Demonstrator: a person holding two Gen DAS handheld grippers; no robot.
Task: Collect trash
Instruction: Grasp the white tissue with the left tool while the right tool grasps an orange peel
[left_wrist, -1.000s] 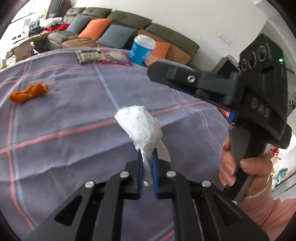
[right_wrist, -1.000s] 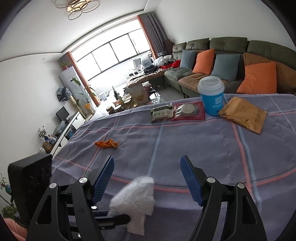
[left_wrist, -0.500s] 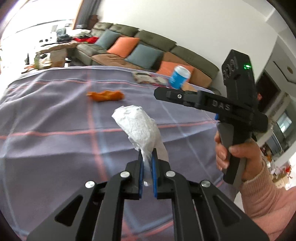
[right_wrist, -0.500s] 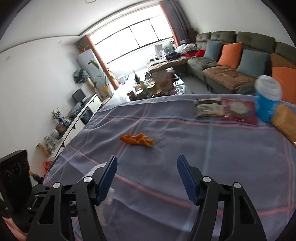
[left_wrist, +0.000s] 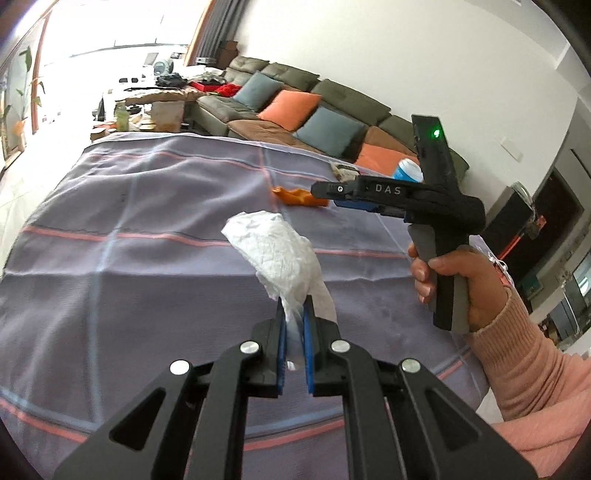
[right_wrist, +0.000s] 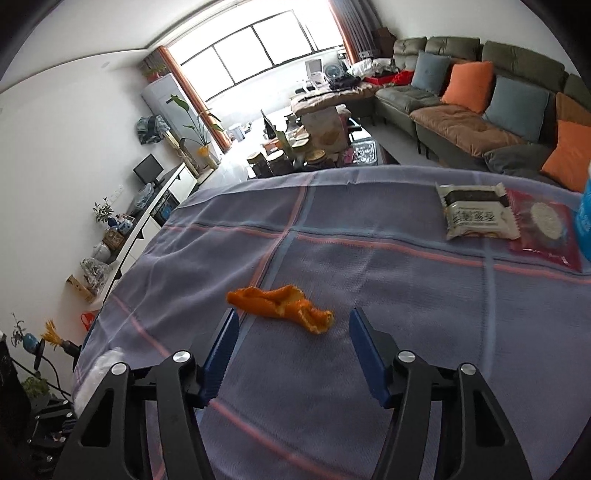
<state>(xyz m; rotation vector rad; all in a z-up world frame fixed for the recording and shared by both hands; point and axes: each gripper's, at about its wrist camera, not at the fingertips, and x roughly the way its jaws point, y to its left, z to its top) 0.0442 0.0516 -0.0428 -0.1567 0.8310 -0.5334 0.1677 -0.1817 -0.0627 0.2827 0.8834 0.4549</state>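
Observation:
My left gripper (left_wrist: 294, 328) is shut on a crumpled white tissue (left_wrist: 275, 254) and holds it above the purple checked tablecloth (left_wrist: 122, 266). An orange peel (right_wrist: 279, 303) lies on the cloth just ahead of my right gripper (right_wrist: 293, 332), which is open and empty, its blue pads either side of the peel's near end. In the left wrist view the right gripper (left_wrist: 332, 194) hovers over the peel (left_wrist: 297, 196), held by a hand in a pink sleeve.
A white snack packet (right_wrist: 476, 215) and a red packet (right_wrist: 545, 227) lie at the far right of the table (right_wrist: 369, 387), beside a blue cup (left_wrist: 406, 171). A sofa with orange and grey cushions (right_wrist: 469, 86) stands behind. The table edge falls off at left.
My right gripper has swung left and forward to the orange peel, which now lies between its open fingers. My left gripper keeps the tissue and has turned left.

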